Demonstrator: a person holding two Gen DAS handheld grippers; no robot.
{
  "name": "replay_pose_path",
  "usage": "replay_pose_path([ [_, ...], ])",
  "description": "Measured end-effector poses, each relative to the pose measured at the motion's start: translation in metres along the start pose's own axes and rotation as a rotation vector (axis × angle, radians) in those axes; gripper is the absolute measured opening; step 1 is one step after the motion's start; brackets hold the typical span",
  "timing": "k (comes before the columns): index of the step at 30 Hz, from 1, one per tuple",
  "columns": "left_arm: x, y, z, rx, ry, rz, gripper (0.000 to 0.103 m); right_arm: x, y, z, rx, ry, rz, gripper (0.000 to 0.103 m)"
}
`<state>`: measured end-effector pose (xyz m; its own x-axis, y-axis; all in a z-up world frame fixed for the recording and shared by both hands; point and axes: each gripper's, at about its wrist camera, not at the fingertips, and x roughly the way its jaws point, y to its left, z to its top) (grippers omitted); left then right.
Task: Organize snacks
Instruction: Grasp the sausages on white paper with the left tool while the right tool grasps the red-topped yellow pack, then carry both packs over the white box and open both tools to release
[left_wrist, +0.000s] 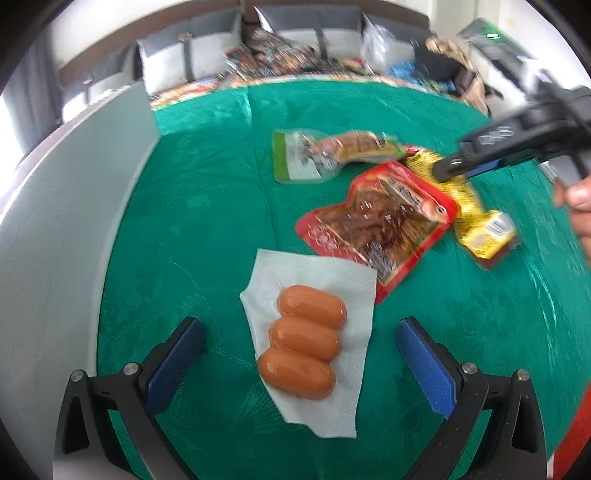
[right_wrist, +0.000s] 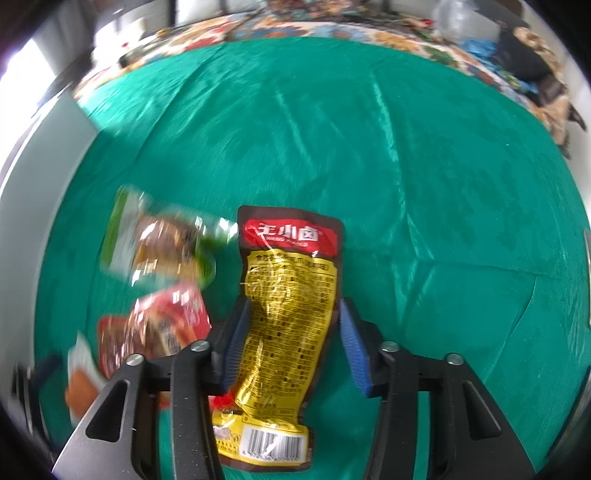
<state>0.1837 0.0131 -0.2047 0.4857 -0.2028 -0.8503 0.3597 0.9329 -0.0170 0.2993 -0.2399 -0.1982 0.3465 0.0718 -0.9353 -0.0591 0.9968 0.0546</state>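
A clear pack of three orange sausages (left_wrist: 306, 339) lies on the green tablecloth (left_wrist: 207, 206), between the wide-apart fingers of my open left gripper (left_wrist: 301, 358). Beyond it lie a red snack packet (left_wrist: 380, 225), a green-and-white packet (left_wrist: 299, 158) and an orange sausage packet (left_wrist: 362, 146). My right gripper (left_wrist: 447, 168) is shut on a yellow foil packet (left_wrist: 476, 214) at the right. In the right wrist view that yellow packet (right_wrist: 288, 314) runs lengthwise between the blue pads of the right gripper (right_wrist: 291, 332). To its left, blurred, are the red packet (right_wrist: 166, 321) and the green packet (right_wrist: 155, 240).
A pale grey panel (left_wrist: 66, 221) borders the cloth on the left. Behind the table stand grey cushions (left_wrist: 207, 55) and a clutter of packets and bags (left_wrist: 280, 55). A person's hand (left_wrist: 576, 199) holds the right gripper at the right edge. Bare green cloth (right_wrist: 406, 166) stretches ahead of the right gripper.
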Motion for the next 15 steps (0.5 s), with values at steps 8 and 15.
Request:
replay_pose_path([
  [8, -0.011, 0.004, 0.009, -0.007, 0.045, -0.039, 0.061, -0.041, -0.057, -0.048, -0.023, 0.043, 0.042, 0.039],
  [15, -0.051, 0.010, -0.005, -0.115, -0.022, -0.103, 0.060, -0.074, -0.084, -0.078, 0.152, -0.021, 0.223, 0.039],
])
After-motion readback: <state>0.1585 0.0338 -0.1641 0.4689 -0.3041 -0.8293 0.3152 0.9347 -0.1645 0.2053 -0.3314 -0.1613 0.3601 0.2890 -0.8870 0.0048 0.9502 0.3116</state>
